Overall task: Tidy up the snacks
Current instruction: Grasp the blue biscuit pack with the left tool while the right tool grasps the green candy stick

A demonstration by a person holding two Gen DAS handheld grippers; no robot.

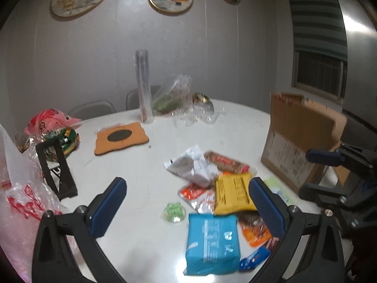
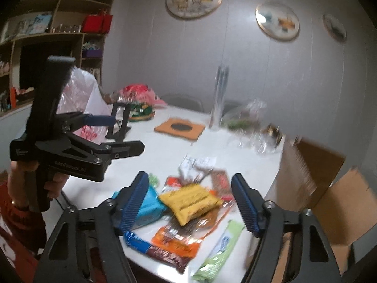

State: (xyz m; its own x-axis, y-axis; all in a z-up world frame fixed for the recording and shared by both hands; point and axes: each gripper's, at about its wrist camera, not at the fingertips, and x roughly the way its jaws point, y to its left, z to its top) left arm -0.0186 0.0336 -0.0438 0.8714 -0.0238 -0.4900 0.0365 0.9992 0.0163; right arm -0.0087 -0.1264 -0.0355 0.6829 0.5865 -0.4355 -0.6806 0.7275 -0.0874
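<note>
On the far left of the white round bench there's a crinkly clear plastic bag with red print, and just behind it a small black open-frame stand leaning back. Past that sits a pink and green bundle of bagged food. Moving right you get a flat orange wavy-edged mat with a dark oval centre, then a tall clear plastic tube standing upright near the wall.

The left tool hangs over the middle of the bench, jaws spread wide with nothing between the pads. Below it is the snack pile: a small green round jelly cup sitting on its own, a blue rectangular snack pack nearest the camera, a yellow rectangular packet lying on top of the heap, a crumpled white wrapper behind it and a brown-and-red bar further back. Everything's a bit blurry.

From the right wrist view, the right tool is partway open, pads either side of the yellow packet but not touching it, so it's empty. A long light green wrapper lies at the bench edge. Furthest right stands a brown cardboard box with open flaps, just beside the pile.
</note>
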